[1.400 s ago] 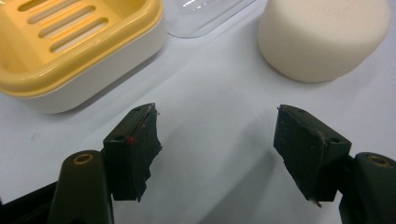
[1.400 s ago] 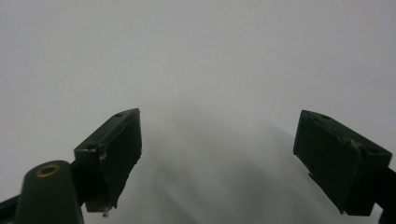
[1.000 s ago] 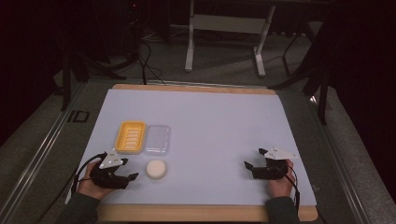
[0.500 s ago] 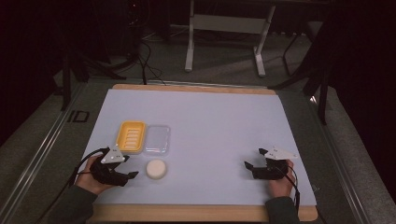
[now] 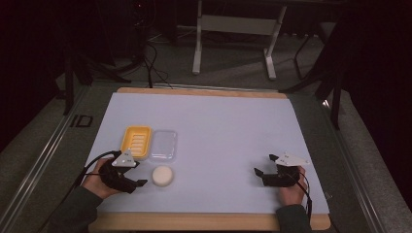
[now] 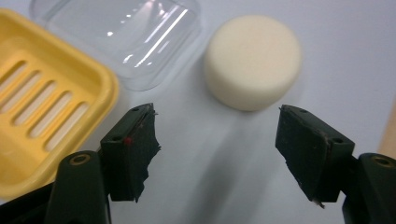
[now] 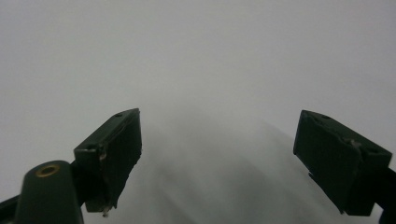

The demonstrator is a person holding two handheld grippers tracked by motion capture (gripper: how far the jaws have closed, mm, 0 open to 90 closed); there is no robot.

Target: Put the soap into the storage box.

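- A round, cream-coloured soap bar (image 5: 163, 175) is being seen lying flat on the white table cover (image 5: 218, 131), near the front left; its top is smooth and its edge is rounded.
- In the left gripper view the soap bar (image 6: 252, 60) is being shown just ahead of the jaws, untouched and slightly toward the right-hand jaw.
- A yellow slotted soap dish (image 5: 136, 141) and a clear plastic lid (image 5: 163, 144) are being seen side by side just behind the soap, edges touching or nearly so.
- The left gripper (image 5: 135, 174) is being held just left of the soap, jaws spread apart and holding nothing.
- The right gripper (image 5: 265, 165) is being held well apart at the front right, jaws spread wide over bare cover.
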